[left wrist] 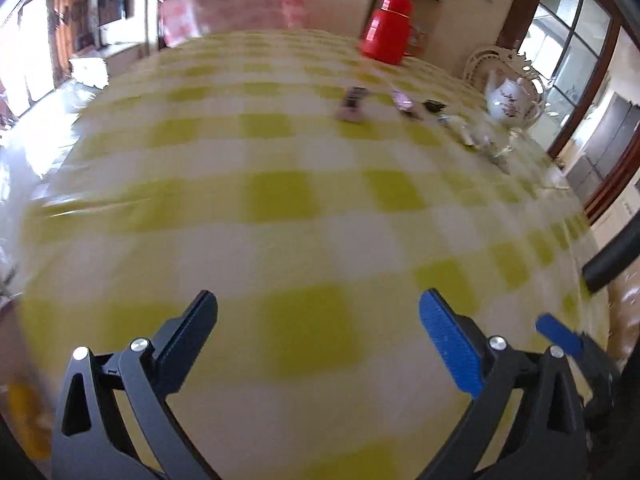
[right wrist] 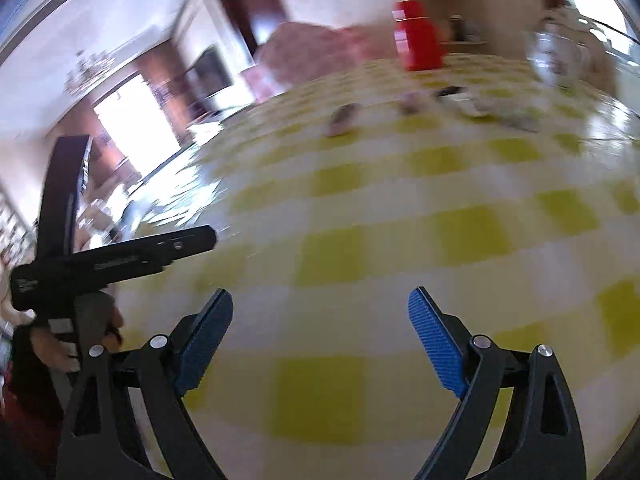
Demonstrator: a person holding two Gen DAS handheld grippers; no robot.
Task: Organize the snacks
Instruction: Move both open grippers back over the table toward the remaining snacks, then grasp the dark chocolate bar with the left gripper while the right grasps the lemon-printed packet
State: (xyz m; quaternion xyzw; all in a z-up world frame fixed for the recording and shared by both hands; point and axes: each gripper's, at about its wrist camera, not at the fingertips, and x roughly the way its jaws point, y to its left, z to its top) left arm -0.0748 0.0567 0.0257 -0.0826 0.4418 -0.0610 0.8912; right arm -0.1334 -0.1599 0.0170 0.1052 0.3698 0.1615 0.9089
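Note:
Several small wrapped snacks lie in a loose row far across the yellow-and-white checked tablecloth (left wrist: 280,200): a dark purple one (left wrist: 352,105), a pink one (left wrist: 403,101) and more toward the right (left wrist: 464,128). In the right wrist view the snacks show blurred, a purple one (right wrist: 342,119) and others (right wrist: 452,94). My left gripper (left wrist: 318,312) is open and empty above the near cloth. My right gripper (right wrist: 320,312) is open and empty too. The left gripper's body (right wrist: 112,256) shows at the left of the right wrist view. Both views are motion-blurred.
A red thermos jug (left wrist: 386,30) stands at the far edge, also in the right wrist view (right wrist: 416,38). A white floral teapot (left wrist: 514,98) sits on a glass stand at the far right. A pink covered chair (left wrist: 232,4) is behind the table.

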